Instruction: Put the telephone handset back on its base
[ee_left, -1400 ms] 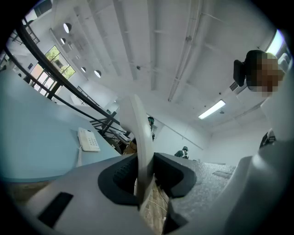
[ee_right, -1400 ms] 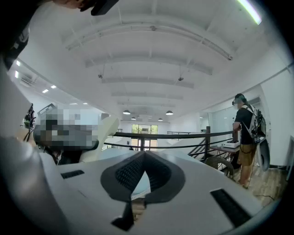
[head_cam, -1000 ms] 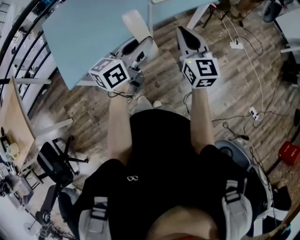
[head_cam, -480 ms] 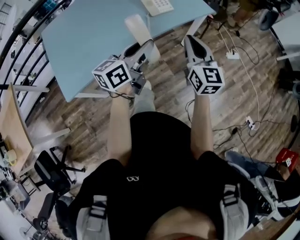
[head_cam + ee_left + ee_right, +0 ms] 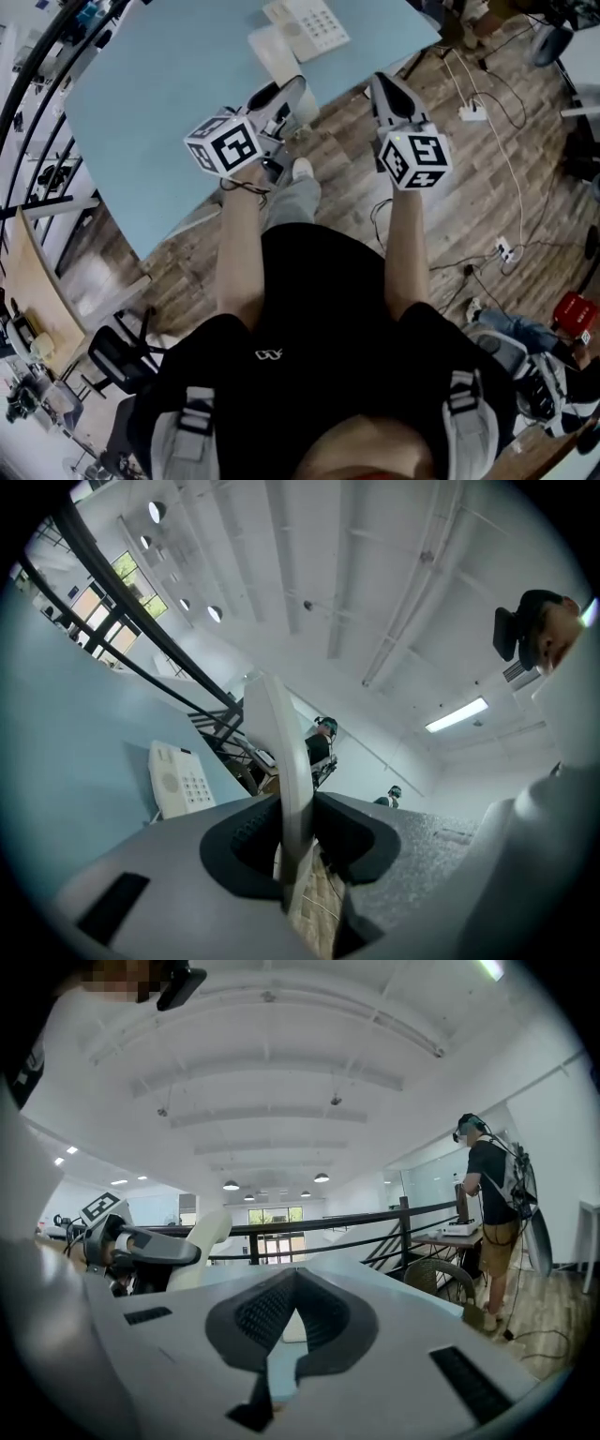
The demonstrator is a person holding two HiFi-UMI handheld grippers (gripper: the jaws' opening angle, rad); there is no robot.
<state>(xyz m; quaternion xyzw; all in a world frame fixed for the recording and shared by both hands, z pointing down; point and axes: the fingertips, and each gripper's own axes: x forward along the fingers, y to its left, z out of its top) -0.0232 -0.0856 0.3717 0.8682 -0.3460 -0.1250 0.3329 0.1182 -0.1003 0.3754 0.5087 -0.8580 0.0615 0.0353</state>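
Note:
The white telephone handset point(image 5: 273, 52) sticks up out of my left gripper point(image 5: 286, 90), which is shut on its lower end; it hangs over the near edge of the light blue table point(image 5: 159, 84). In the left gripper view the handset point(image 5: 283, 752) shows edge-on between the dark pads. The white telephone base point(image 5: 307, 24) with its keypad lies on the table just beyond the handset, and sits left of the jaws as the base point(image 5: 179, 780) in the left gripper view. My right gripper point(image 5: 381, 84) is shut on nothing, to the right of the table's corner. From the right gripper view, the handset point(image 5: 208, 1234) stands to the left.
Wood floor lies under me, with cables and a power strip point(image 5: 472, 112) to the right. A black office chair point(image 5: 114, 352) stands at lower left and a red box point(image 5: 573, 313) at the right edge. A person point(image 5: 495, 1213) stands by a railing to the right.
The table has come nearer and the telephone base has slid into the head view. Both grippers moved a little forward; the left one keeps its grip on the handset.

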